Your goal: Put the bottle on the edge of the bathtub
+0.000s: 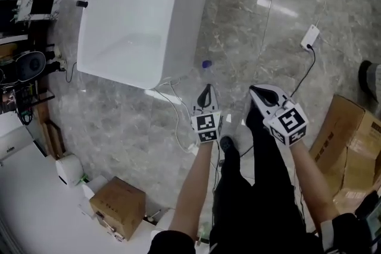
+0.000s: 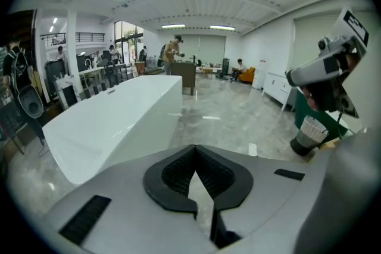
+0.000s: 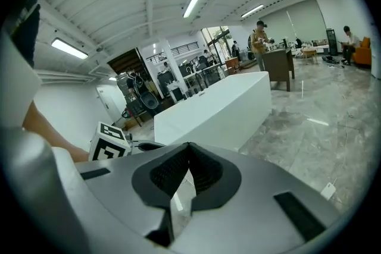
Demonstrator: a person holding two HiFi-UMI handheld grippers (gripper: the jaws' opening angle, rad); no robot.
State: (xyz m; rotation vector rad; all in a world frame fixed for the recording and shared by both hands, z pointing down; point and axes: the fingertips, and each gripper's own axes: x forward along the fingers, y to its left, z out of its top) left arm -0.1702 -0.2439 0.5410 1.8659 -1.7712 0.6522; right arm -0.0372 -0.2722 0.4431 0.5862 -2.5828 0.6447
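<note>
A white freestanding bathtub (image 1: 178, 21) stands on the grey marble floor at the upper left of the head view. It also shows in the left gripper view as the bathtub (image 2: 113, 122) and in the right gripper view as the bathtub (image 3: 214, 110). A small blue-topped thing (image 1: 206, 63), likely the bottle, sits on the floor just off the tub's near right corner. My left gripper (image 1: 206, 87) (image 2: 194, 147) is shut and empty, raised off the floor short of that thing. My right gripper (image 1: 253, 90) (image 3: 189, 144) hangs beside it, also shut with nothing held.
A white cable runs over the floor from the tub's corner toward my feet. A white power adapter (image 1: 310, 37) with a black lead lies to the right. Cardboard boxes (image 1: 119, 206) (image 1: 351, 140) stand at lower left and right. Racks line the far left wall; people stand far behind the tub.
</note>
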